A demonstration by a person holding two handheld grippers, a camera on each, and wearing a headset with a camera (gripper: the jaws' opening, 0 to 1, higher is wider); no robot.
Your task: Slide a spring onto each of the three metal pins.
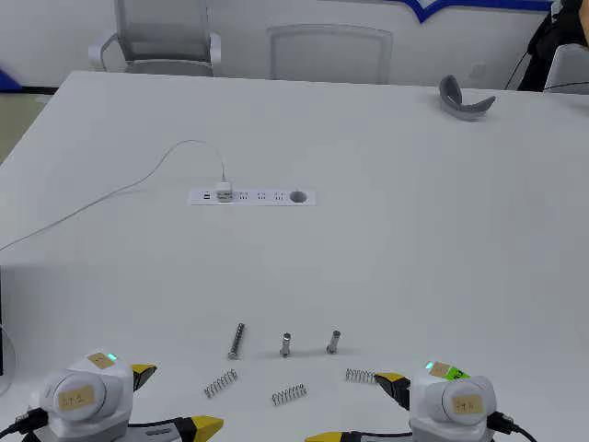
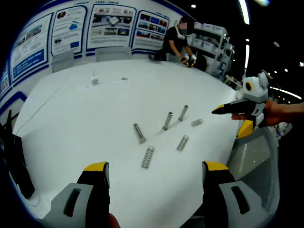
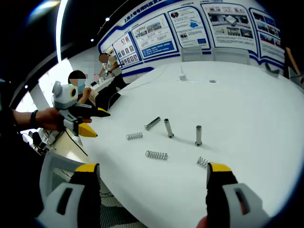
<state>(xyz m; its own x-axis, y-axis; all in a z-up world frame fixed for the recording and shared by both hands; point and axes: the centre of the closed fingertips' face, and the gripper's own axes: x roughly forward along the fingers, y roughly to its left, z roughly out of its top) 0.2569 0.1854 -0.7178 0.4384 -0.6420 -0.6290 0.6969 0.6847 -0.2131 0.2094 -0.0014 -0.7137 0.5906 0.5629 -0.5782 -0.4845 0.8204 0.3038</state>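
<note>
1. We see three springs lying flat on the white table (image 1: 414, 239), none yet on a pin: the left spring (image 1: 220, 383), the middle spring (image 1: 288, 395) and the right spring (image 1: 360, 375).
2. Just beyond them is a row of three metal pins. The left pin (image 1: 236, 341) lies on its side, while the middle pin (image 1: 285, 344) and the right pin (image 1: 333, 342) stand upright.
3. So the springs sit between the pins and us, in a loose row across the near edge. Each has its long axis roughly along the table, not toward the pin tops.
4. The left gripper (image 2: 156, 166) has its jaws wide apart and empty, and the left spring lies nearest ahead of it.
5. The right gripper (image 3: 152, 167) is likewise spread and holds nothing. The right spring lies just beside the tip of one of its jaws.
6. We judge that the right spring is the easiest first pick. It would have to be turned upright over a standing pin, and the left pin probably needs to be held or stood up.
7. Farther out lie a power strip (image 1: 251, 196) with a plugged-in charger (image 1: 224, 191) and a grey curved band (image 1: 465, 99).
</note>
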